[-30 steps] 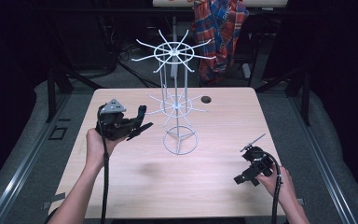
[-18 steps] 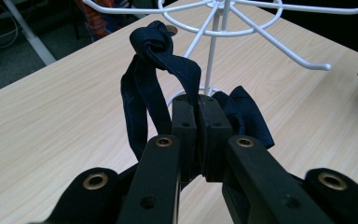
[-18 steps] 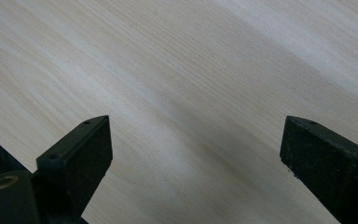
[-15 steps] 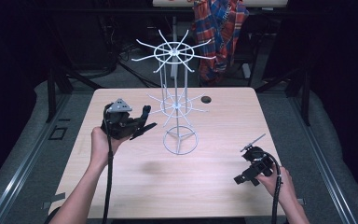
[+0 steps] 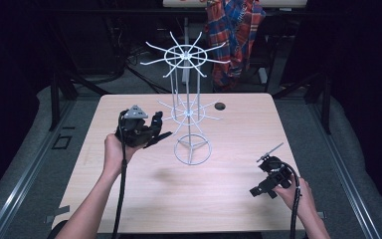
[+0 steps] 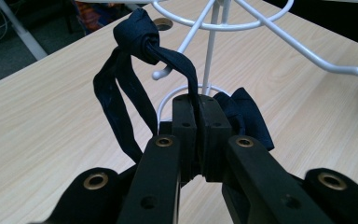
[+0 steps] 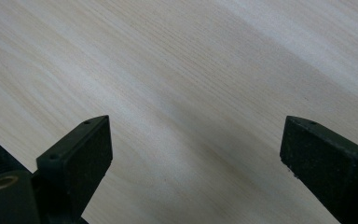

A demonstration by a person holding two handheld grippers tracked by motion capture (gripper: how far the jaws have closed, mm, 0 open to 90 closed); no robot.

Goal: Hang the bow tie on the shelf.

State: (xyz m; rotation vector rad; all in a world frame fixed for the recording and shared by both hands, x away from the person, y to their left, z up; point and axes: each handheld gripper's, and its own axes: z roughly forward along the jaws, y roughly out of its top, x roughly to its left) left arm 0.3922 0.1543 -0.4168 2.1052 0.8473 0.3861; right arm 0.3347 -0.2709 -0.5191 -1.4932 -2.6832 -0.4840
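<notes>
A white wire rack [image 5: 189, 112] with two tiers of hooked arms stands on a ring base at the middle of the wooden table [image 5: 229, 209]. My left gripper [image 5: 153, 130] hangs just left of the rack's lower tier and points at it. In the left gripper view its jaws [image 6: 199, 105] are shut on a dark blue cloth strap [image 6: 121, 93] with a knot on top. A bow-shaped part [image 6: 247, 116] hangs behind the jaws. The rack's pole [image 6: 209, 51] and lower arms rise close ahead. My right gripper [image 5: 266, 181] rests low at the table's front right. Its jaws [image 7: 196, 135] stand wide open over bare wood.
A round dark hole [image 5: 220, 106] lies in the table behind the rack. A plaid shirt [image 5: 234, 30] hangs beyond the table's far edge. Dark floor and metal rails surround the table.
My left gripper has moved a little to the right, closer to the rack, with the cloth strap still in it. The right gripper has stayed put.
</notes>
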